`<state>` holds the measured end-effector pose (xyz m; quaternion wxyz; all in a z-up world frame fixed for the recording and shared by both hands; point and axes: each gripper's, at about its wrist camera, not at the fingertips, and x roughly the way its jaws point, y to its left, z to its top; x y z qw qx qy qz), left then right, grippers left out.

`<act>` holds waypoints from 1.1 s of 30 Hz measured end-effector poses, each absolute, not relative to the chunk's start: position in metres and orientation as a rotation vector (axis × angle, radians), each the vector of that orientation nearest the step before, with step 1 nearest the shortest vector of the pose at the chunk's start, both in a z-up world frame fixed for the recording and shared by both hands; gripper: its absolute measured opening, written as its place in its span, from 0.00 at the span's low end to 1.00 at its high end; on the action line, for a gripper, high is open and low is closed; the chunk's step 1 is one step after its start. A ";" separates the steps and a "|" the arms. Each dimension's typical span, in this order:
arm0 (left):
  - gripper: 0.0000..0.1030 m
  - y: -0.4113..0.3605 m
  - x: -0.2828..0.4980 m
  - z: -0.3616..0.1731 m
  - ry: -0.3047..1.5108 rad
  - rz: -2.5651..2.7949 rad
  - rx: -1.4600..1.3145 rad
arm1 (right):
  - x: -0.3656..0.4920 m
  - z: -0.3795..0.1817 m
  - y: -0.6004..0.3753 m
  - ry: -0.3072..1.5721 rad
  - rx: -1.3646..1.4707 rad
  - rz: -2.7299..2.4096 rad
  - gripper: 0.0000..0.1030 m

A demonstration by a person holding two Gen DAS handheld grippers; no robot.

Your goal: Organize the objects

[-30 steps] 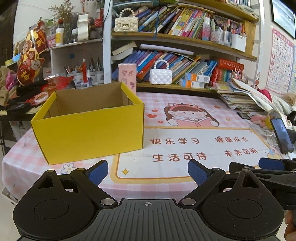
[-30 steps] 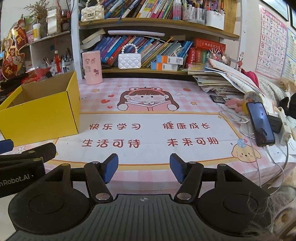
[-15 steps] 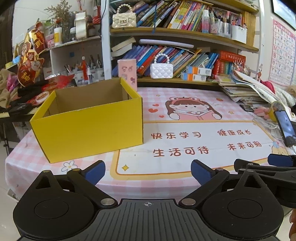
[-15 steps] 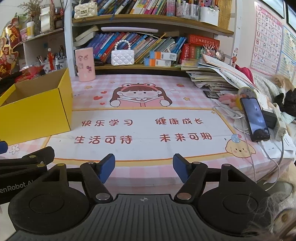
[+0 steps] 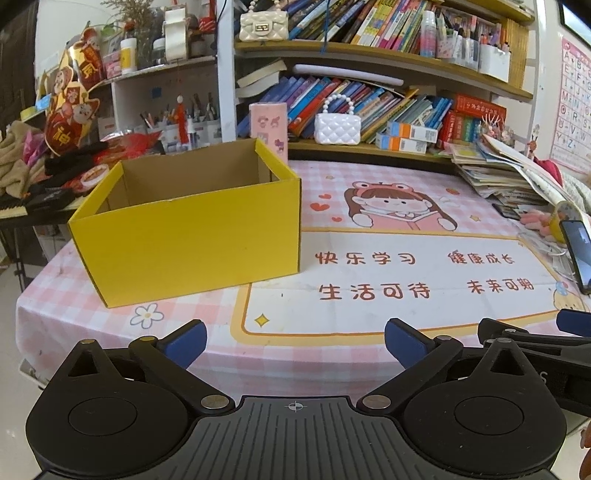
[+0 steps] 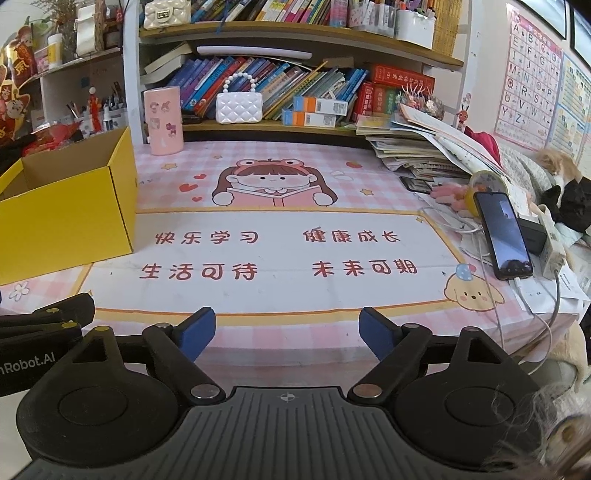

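Note:
A yellow cardboard box [image 5: 192, 240] stands open-topped on the left of the table, its inside showing only bare cardboard; the right wrist view catches the same box [image 6: 70, 218] at its left edge. My left gripper [image 5: 294, 341] hovers at the table's near edge, jaws still opening wide, nothing between them. My right gripper [image 6: 287, 330] hangs beside it to the right, jaws opening, nothing between them. A pink cylinder [image 6: 163, 121] with stickers stands behind the box. A white quilted purse [image 6: 239, 105] rests on the lower shelf, a cream purse [image 5: 263, 25] on the upper one.
A pink checked tablecloth [image 6: 280, 254] with a cartoon girl and red characters covers the table. A phone [image 6: 503, 236] leans at the right among cables, a power strip and stacked papers [image 6: 417, 155]. Bookshelves [image 5: 388, 107] rise behind; clutter [image 5: 55, 147] fills the far left.
The right gripper's jaws have spread much wider apart. The left jaws have widened slightly. Both views have tilted a little; the box and other objects stay put.

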<state>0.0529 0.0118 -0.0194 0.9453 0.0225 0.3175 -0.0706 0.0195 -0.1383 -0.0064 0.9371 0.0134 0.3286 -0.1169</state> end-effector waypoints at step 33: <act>1.00 0.009 0.053 -0.018 0.643 -0.123 0.072 | 0.020 -0.004 -0.139 0.666 0.023 -0.252 0.87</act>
